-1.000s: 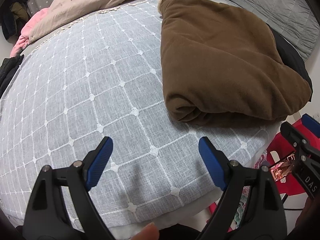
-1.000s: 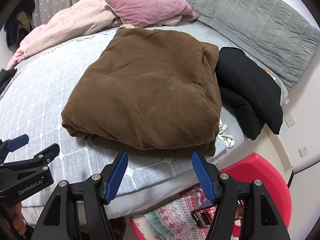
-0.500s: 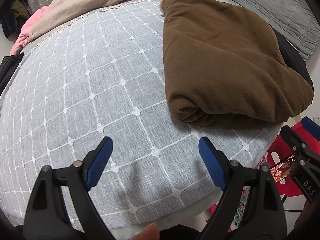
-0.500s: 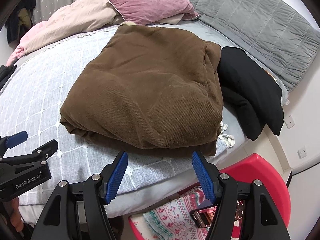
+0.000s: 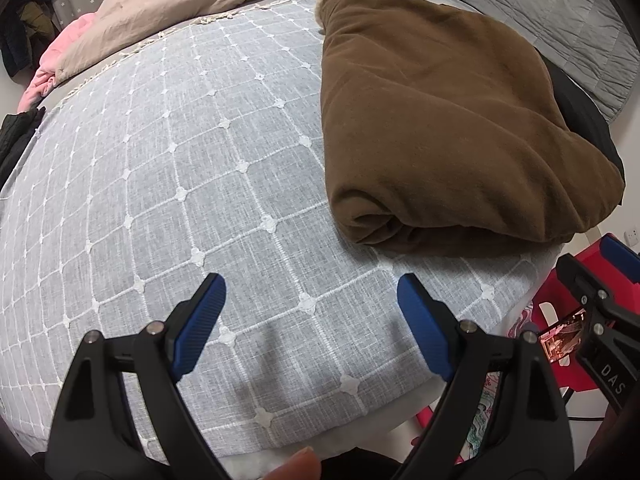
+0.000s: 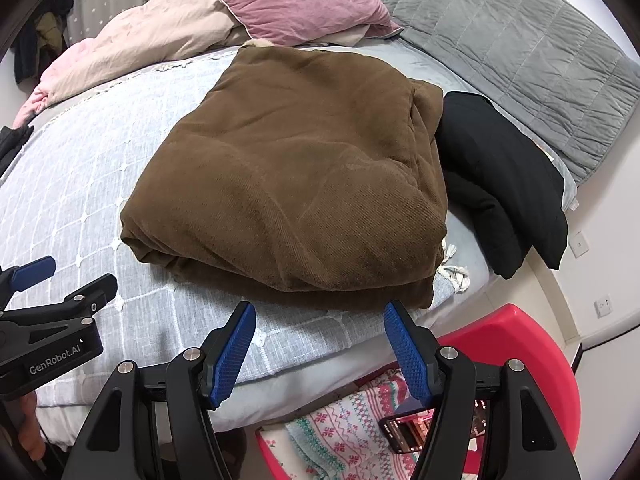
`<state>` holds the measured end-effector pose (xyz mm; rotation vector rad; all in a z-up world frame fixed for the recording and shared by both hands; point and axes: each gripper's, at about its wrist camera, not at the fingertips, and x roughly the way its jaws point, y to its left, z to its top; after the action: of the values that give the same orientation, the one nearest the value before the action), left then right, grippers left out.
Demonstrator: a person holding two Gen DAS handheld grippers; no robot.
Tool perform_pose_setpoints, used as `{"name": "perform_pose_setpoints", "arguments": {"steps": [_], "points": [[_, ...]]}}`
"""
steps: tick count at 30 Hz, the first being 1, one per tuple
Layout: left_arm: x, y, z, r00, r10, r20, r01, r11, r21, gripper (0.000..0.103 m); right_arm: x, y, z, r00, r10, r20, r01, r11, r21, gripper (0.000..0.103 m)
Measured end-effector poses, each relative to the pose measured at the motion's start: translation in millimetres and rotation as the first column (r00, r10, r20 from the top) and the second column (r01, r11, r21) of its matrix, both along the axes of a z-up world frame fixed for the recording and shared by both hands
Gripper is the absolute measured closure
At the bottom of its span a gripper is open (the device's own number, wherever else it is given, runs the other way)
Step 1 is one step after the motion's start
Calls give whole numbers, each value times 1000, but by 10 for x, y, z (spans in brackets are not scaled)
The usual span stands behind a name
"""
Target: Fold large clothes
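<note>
A large brown garment (image 6: 304,176) lies folded in a thick rectangle on the grey checked bedspread (image 5: 168,184). In the left wrist view it (image 5: 448,120) sits at the upper right. My left gripper (image 5: 310,312) is open and empty, over the bedspread near the bed's front edge, left of the garment. My right gripper (image 6: 320,332) is open and empty, just in front of the garment's near edge. The left gripper also shows in the right wrist view (image 6: 52,312) at the left.
A black garment (image 6: 504,184) lies right of the brown one. A pink pillow (image 6: 304,8), a beige duvet (image 6: 160,44) and a grey quilt (image 6: 512,40) lie at the back. A red bin (image 6: 532,356) with patterned cloth (image 6: 348,428) stands below the bed edge.
Both grippers have drawn back slightly toward the bed's front edge; the brown garment lies still. Both stay open.
</note>
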<state>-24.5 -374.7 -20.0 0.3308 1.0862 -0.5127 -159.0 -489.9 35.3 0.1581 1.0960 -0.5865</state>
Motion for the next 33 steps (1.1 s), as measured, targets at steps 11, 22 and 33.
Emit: {"name": "perform_pose_setpoints", "arguments": {"steps": [11, 22, 33], "points": [[-28, -17, 32, 1000, -14, -4, 14, 1000, -14, 16, -3, -26, 0, 1000, 1, -2, -1, 1000, 0, 35], [-72, -39, 111, 999, -46, 15, 46, 997, -64, 15, -19, -40, 15, 1000, -8, -1, 8, 1000, -1, 35], [-53, -81, 95, 996, -87, 12, 87, 989, -123, 15, -35, -19, 30, 1000, -16, -3, 16, 1000, -7, 35]]}}
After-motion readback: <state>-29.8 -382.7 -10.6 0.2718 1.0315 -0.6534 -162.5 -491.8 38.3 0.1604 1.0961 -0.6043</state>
